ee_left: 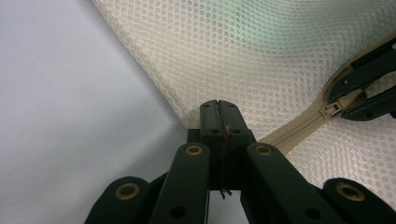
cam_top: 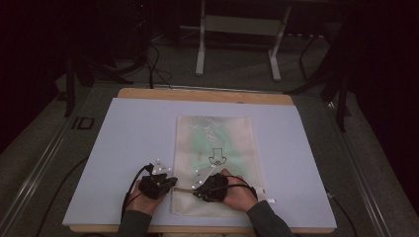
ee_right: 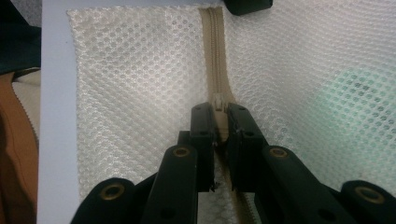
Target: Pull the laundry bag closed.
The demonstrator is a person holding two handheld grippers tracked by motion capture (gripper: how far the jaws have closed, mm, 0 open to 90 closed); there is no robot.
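A cream mesh bag (cam_top: 217, 143) with something green inside lies flat on a pale mat (cam_top: 133, 133). Its tan zipper (ee_right: 215, 56) runs along the end nearest the person. My left gripper (ee_left: 218, 109) is shut, its jaws pinching the bag's left edge (ee_left: 187, 107) where the zipper ends. In the high view the left gripper (cam_top: 170, 181) sits just left of the bag. My right gripper (ee_right: 220, 114) is shut on the zipper pull (ee_right: 218, 100), and it also appears at the right of the left gripper view (ee_left: 359, 88). From above, the right gripper (cam_top: 196, 186) is over the bag's near end.
The mat covers a wooden table (cam_top: 207, 95). A white tag (cam_top: 269, 200) sticks out at the bag's near right corner. Behind the table stands a white metal frame (cam_top: 237, 29), with cables (cam_top: 158, 69) on the dark floor.
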